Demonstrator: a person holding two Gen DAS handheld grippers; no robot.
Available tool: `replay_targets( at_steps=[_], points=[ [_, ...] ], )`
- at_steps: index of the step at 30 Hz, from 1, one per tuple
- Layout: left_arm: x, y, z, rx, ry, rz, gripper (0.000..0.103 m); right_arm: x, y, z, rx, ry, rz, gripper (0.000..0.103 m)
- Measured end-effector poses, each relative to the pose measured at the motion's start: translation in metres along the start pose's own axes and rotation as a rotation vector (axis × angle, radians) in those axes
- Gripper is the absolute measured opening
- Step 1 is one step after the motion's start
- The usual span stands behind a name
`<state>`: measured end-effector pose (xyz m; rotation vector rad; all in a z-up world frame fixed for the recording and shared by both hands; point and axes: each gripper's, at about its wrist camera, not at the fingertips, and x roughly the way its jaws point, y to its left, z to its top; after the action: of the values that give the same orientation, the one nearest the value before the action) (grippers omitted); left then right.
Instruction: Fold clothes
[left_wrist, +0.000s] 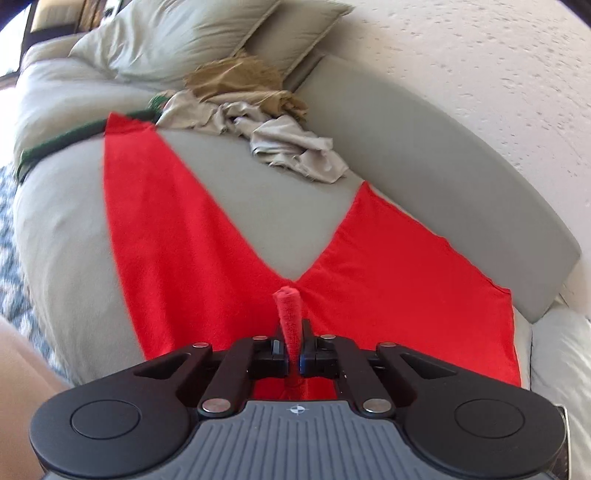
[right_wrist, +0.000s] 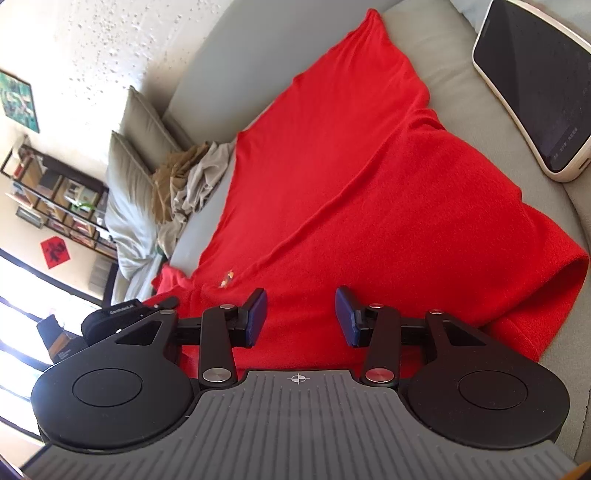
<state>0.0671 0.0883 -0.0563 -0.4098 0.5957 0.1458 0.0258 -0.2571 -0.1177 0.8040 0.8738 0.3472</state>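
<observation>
Two grippers working one red garment (left_wrist: 207, 236) spread across sofa seat (left_wrist: 258, 177), reaching its back edge: left gripper (left_wrist: 293, 354) clenching a bunched fold; right gripper (right_wrist: 301, 317) hovering released above the cloth. Likely starting a fold; next needing right-side pinching.

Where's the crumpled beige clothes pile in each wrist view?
Left wrist: crumpled beige clothes pile sits upper centre, on the sofa beyond the red garment, below the cushions.
Right wrist: the pile sits left of centre, at the red garment's far-left edge, against the cushions.
Shared landmark: the grey-green cushions right behind the pile.
</observation>
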Motion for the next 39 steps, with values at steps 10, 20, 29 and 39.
replay_targets(
  at_steps=[10, 20, 29, 39],
  points=[
    [0.004, 0.022, -0.005, -0.061, 0.01, 0.055, 0.003, -0.048, 0.009, 0.003, -0.063, -0.329, -0.229, 0.051],
    [-0.002, 0.03, -0.016, -0.057, 0.012, -0.033, 0.004, -0.013, 0.01, 0.058, -0.263, -0.223, -0.463, 0.05],
    [-0.005, 0.021, -0.018, -0.006, -0.029, -0.118, 0.004, 0.002, 0.012, 0.053, -0.325, -0.294, -0.533, 0.006],
    [-0.004, 0.025, -0.019, -0.046, -0.016, -0.102, 0.004, -0.071, -0.002, 0.026, -0.064, -0.344, -0.337, 0.055]
  ],
)
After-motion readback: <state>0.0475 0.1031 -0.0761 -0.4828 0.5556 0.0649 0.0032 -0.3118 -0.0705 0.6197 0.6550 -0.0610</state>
